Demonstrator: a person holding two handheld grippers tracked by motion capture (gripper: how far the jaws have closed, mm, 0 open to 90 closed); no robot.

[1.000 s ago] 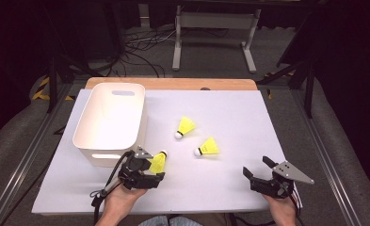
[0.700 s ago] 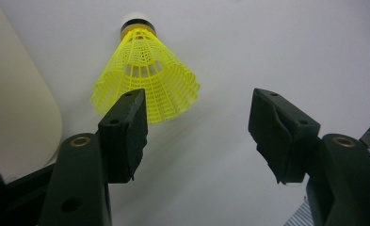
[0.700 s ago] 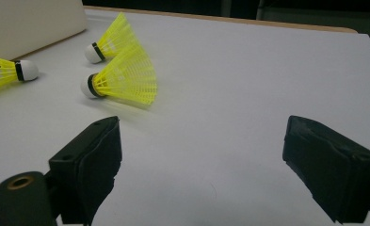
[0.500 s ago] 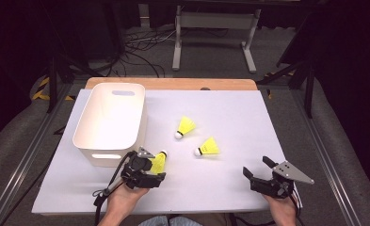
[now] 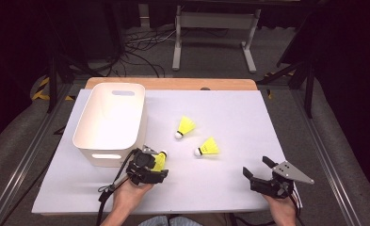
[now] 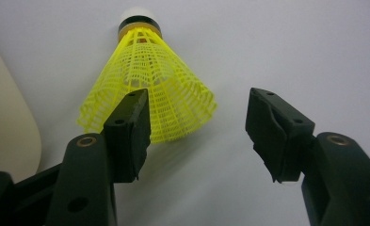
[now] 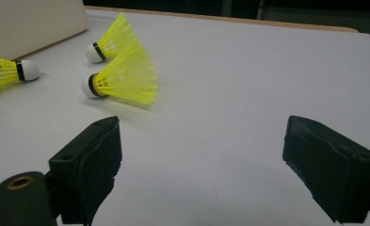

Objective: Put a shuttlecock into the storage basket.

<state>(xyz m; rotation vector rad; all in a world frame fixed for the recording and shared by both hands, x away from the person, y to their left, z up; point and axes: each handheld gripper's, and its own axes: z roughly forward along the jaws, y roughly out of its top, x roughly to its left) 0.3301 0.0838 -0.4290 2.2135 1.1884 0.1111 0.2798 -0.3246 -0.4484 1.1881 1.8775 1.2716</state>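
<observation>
- No brand, label or writing can be read on any item.
- The left gripper (image 5: 150, 165) has its jaws spread, having just been closing a little; the nearest shuttlecock (image 6: 147, 89) lies on the white table (image 5: 229, 117) between them, unpinched, just beside the white bin (image 5: 112, 120).
- The right gripper (image 5: 258, 173) is spread wide over bare table, well apart from the shuttlecock.
</observation>
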